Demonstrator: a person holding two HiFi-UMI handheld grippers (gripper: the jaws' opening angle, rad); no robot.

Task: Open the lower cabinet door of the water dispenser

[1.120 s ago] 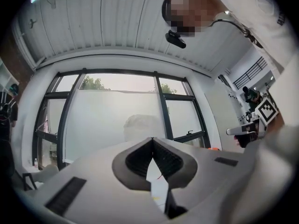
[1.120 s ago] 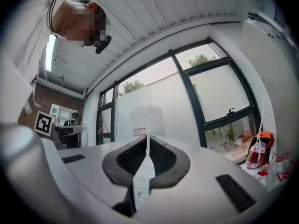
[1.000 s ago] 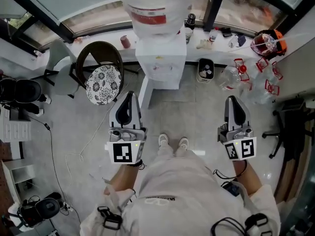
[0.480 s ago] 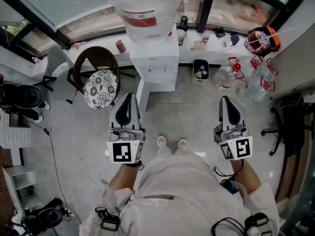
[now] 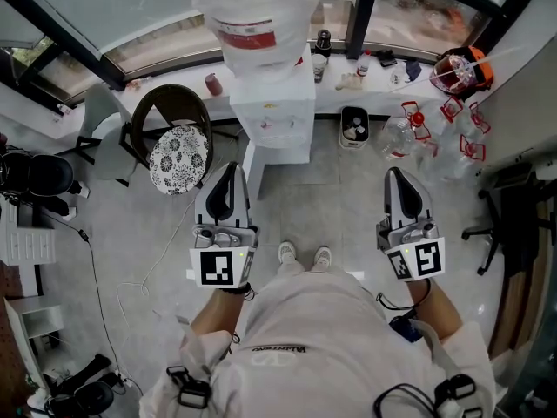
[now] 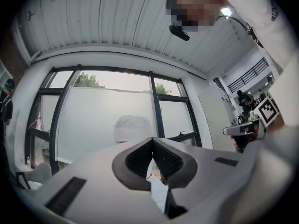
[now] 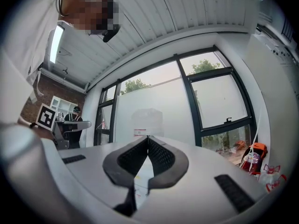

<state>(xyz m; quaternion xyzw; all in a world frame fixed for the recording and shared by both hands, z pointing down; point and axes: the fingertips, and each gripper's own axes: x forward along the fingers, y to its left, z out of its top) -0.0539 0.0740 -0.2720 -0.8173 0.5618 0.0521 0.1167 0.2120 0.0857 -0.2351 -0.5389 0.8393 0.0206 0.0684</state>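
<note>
The white water dispenser [image 5: 271, 110] stands against the window wall with a large clear bottle [image 5: 252, 11] on top. From above, only a strip of its front [image 5: 280, 149] shows, so the lower door is hard to make out. A white panel [image 5: 255, 171] slants down from its left front corner; I cannot tell whether this is the door. My left gripper [image 5: 228, 169] is shut and empty, short of that corner. My right gripper [image 5: 399, 175] is shut and empty, off to the dispenser's right. Both gripper views show closed jaws, the left gripper [image 6: 152, 139] and the right gripper [image 7: 148, 136], each with the bottle [image 6: 133, 129] [image 7: 148, 121] beyond.
A chair with a floral cushion [image 5: 181, 155] stands left of the dispenser. A small bin [image 5: 353, 126] and several empty water jugs [image 5: 409, 133] lie to its right. An office chair [image 5: 513, 225] is at the far right. A cable [image 5: 130, 264] trails over the floor on the left.
The head view has drifted a little, so the dispenser sits slightly further left in the picture. Both grippers stay shut and hold about the same places.
</note>
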